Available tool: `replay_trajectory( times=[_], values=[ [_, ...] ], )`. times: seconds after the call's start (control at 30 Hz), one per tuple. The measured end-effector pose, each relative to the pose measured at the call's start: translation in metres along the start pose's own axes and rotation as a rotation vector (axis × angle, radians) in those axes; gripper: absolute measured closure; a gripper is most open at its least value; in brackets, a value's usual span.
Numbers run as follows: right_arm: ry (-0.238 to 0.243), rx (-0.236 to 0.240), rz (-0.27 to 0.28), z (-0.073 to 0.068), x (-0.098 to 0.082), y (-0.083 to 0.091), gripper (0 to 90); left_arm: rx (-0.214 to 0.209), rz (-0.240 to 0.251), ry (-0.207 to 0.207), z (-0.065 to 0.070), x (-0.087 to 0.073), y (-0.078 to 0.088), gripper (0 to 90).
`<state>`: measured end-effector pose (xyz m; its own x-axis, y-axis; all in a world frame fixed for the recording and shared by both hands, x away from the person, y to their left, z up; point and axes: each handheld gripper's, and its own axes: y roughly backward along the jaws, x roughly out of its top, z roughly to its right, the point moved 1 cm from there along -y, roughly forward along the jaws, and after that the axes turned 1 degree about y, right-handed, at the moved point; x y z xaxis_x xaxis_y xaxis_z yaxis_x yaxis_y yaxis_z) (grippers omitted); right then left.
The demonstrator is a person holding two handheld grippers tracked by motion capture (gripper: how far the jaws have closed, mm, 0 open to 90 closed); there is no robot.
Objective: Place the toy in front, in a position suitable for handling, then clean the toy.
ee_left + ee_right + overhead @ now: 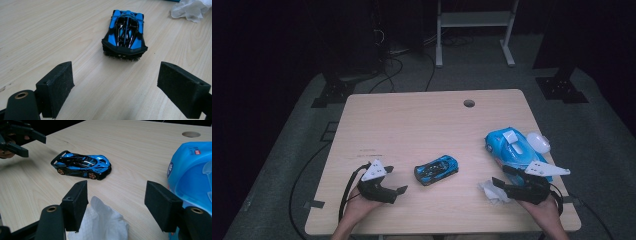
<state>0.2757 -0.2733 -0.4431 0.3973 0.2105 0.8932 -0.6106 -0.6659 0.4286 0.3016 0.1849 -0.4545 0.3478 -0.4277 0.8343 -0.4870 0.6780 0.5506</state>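
Note:
A blue and black toy car (436,169) stands on the wooden table (412,120) between my two grippers. In the left gripper view the car (125,32) is tail-on just ahead of the left gripper (116,68), whose jaws stand wide apart with nothing between them. The left gripper (397,179) lies left of the car and points right at it. My right gripper (500,175) is open over a crumpled white tissue (100,220); its pads (76,205) do not press on it. From there the car (82,166) shows side-on, with the left gripper (35,146) beyond.
A blue pack of wipes (512,147) lies at the right edge beside the right gripper, with a white rounded object (538,141) next to it. A cable hole (469,103) sits at the back of the table. Dark stands and cables are on the floor beyond.

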Motion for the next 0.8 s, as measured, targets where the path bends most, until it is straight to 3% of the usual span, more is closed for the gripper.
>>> replay_trajectory(
  times=[0.47,0.7,0.8],
  values=[
    [0.007,0.006,0.011,-0.002,0.001,0.001,33.6,0.055,0.032,0.032,-0.007,-0.008,0.018,10.6],
    [0.014,0.003,-0.004,-0.003,0.001,-0.004,33.0,0.085,0.063,0.086,-0.013,-0.018,0.028,10.4],
    [0.019,0.003,0.004,-0.005,0.001,-0.003,32.7,0.090,0.060,0.091,-0.014,-0.020,0.028,9.7]
  ],
)
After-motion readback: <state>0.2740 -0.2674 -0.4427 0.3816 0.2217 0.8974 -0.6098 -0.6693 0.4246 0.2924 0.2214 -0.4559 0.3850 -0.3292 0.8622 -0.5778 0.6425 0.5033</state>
